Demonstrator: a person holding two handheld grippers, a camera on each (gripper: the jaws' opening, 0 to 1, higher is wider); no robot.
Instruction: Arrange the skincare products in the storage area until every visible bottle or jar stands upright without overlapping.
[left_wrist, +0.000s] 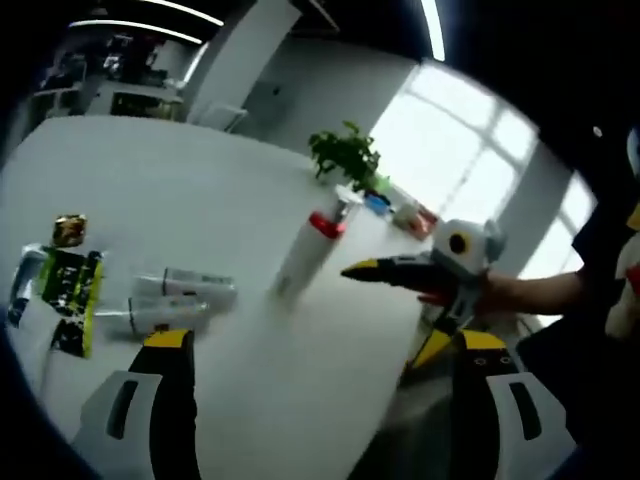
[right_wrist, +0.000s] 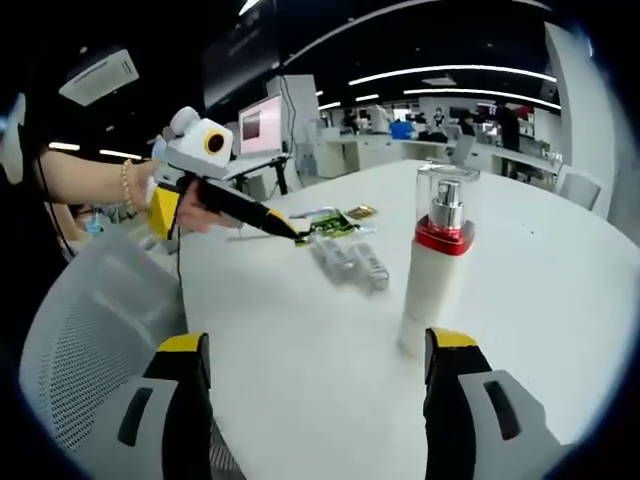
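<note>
Two clear tubes with white caps (left_wrist: 172, 297) lie on their sides next to each other on the round white table (left_wrist: 180, 180), near the left gripper (left_wrist: 330, 405), whose yellow-tipped grey jaws stand wide apart with nothing between them. Just beyond the tubes in the left gripper view lie a flat green-and-black packet (left_wrist: 70, 295) and a small gold-wrapped item (left_wrist: 68, 230), both flat on the tabletop. One tall white pump bottle with a red collar and clear cap (right_wrist: 437, 262) stands upright on the table, well apart from the tubes; in the right gripper view it rises just beyond the right gripper (right_wrist: 318, 405), close above one jaw. That gripper's jaws also stand wide, gripping nothing. In the left gripper view the right gripper reaches in from the right edge, held by a hand (left_wrist: 510, 292), its dark jaws close beside the bottle without visibly touching it. In the right gripper view the left gripper hangs above the table's near edge, pointing toward the packet. A green potted plant (left_wrist: 345, 155) stands at the table's far side, with small coloured items (left_wrist: 400, 210) beside it. A grey mesh chair (right_wrist: 90, 340) sits at the table's edge.
</note>
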